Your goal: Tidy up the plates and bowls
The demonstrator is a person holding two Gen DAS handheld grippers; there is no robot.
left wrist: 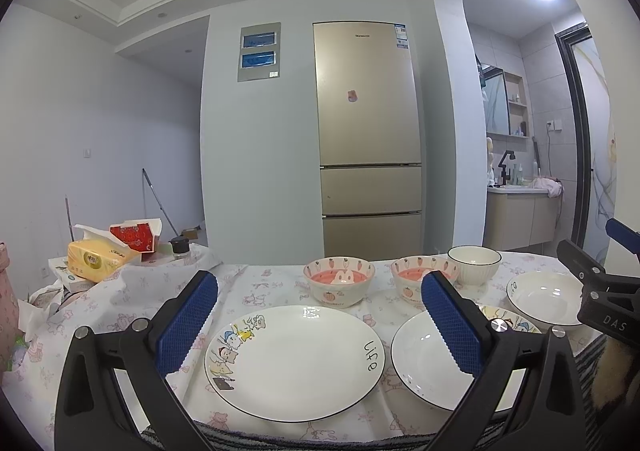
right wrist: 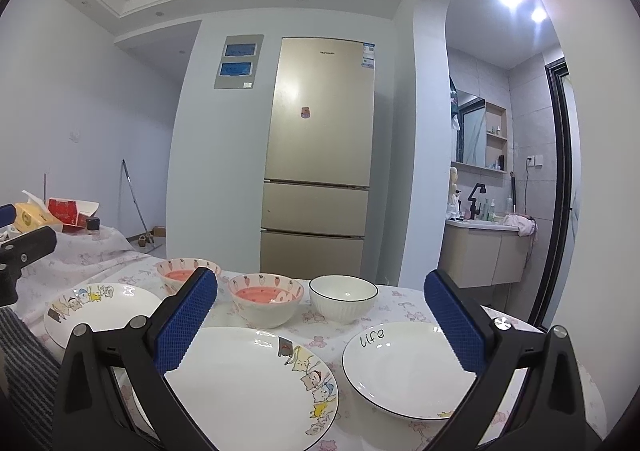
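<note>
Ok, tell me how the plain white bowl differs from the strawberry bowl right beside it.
The plain white bowl is white inside and out with a thin dark rim line; the strawberry bowl has a pink-red interior and strawberries painted around its rim band. The white bowl's outer wall looks vertically ribbed, while the strawberry bowl's wall looks smooth. Both stand upright, empty, on the floral tablecloth, side by side in the back row.

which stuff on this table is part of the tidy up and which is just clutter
For the job:
- three plates: left, middle, right
- two strawberry bowls
- white bowl

Just lying about:
- yellow tissue pack
- red box
- small dark-lidded jar
</note>
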